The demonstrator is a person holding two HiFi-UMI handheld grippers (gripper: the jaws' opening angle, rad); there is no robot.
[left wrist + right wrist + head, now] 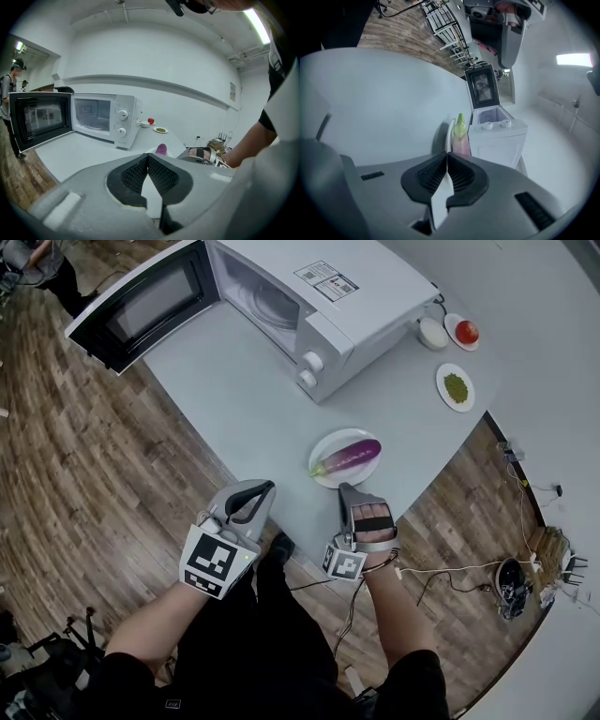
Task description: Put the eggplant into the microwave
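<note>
A purple eggplant point(352, 455) with a green stem lies on a white plate point(333, 439) near the front edge of the grey table point(234, 381). Behind it stands a white microwave point(309, 296) with its door point(141, 306) swung wide open to the left. My left gripper point(267, 486) hovers at the table's edge, left of the plate, shut and empty. My right gripper point(344, 487) sits just in front of the plate, rolled on its side, also shut with nothing in it. The right gripper view shows the eggplant point(461, 133) straight ahead of the closed jaws point(446, 154), with the microwave point(497, 136) beyond.
At the table's far right are a saucer with a tomato point(466, 331), a small white bowl point(432, 333) and a plate of green food point(456, 387). Cables and a power strip point(511, 582) lie on the wooden floor at the right. A person point(16, 84) stands beyond the microwave door.
</note>
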